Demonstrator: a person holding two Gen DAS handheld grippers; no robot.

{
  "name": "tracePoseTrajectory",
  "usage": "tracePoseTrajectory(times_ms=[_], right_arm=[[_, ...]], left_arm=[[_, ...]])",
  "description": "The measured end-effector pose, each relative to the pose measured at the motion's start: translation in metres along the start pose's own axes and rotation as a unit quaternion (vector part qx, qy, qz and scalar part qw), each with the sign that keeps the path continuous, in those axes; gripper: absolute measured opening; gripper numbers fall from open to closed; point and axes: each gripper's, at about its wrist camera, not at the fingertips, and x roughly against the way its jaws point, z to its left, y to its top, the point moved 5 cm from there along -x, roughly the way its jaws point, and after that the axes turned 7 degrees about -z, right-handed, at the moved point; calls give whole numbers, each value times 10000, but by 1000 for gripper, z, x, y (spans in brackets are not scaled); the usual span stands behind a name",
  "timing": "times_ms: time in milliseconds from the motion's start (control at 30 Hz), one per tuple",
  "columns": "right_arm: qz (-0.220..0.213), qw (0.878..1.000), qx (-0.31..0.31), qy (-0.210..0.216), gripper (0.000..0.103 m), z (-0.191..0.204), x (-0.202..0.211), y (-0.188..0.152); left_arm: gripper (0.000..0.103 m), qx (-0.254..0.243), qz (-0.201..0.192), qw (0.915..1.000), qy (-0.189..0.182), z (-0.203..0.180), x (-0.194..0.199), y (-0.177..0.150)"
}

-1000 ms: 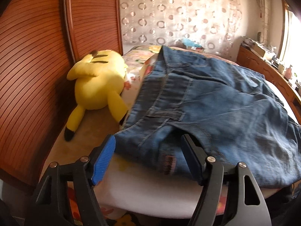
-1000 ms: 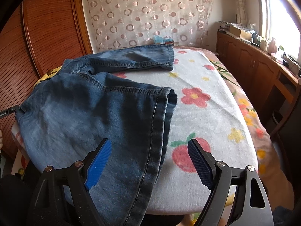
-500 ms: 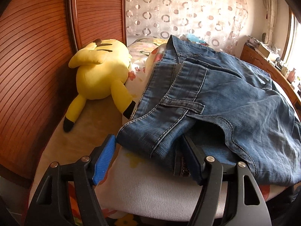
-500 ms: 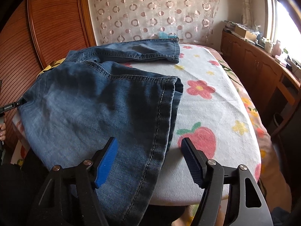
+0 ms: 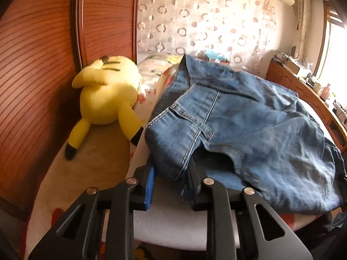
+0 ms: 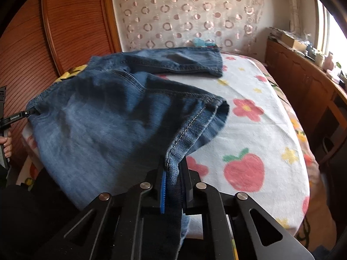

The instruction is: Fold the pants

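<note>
Left wrist view, left to right. A wooden wardrobe (image 5: 39, 69) closes the left side; the yellow plush toy (image 5: 108, 99) lies face down on the bed (image 5: 173, 227) just left of the jeans (image 5: 249, 130), clear of the fold path. My left gripper (image 5: 171, 177) has its jaws closing on the waistband corner (image 5: 169, 158) of the jeans, denim between the pads; I take this corner because it anchors one end of the garment's near edge. The jeans lie on the bed with the near leg doubled over, the body running away to the right of the plush toy.

Right wrist view, left to right. At the far left edge a hand (image 6: 6, 145) holds the other tool at the waistband. The jeans (image 6: 104, 130) spread rightward from there across the flower-and-strawberry blanket (image 6: 260, 143). One leg (image 6: 173, 62) lies flat at the far side, beyond the doubled leg. My right gripper (image 6: 173, 186) has its jaws closing on the hem edge (image 6: 173, 162) of the near leg, fabric pinched between the pads. A wooden cabinet (image 6: 303, 82) bounds the right.

With both ends of the near edge gripped, I judge the next move to be lifting it evenly and carrying it over; uneven tension could skew the crease.
</note>
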Motion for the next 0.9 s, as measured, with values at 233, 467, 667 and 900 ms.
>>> tracePoseTrajectory(times_ms=[233, 467, 667, 900], right_arm=[[-579, 9979, 115, 269, 8, 3, 18, 52], [-781, 9941, 415, 631, 8, 29, -3, 85], [-221, 9919, 411, 1185, 8, 41, -47, 67], [-66, 9915, 433, 1226, 37, 23, -35, 52]], left_arm=[[22, -180, -326, 9992, -129, -14, 22, 25], [22, -305, -355, 9988, -116, -19, 24, 29], [22, -334, -301, 9989, -90, -20, 21, 25], [22, -327, -284, 9990, -92, -21, 19, 23]])
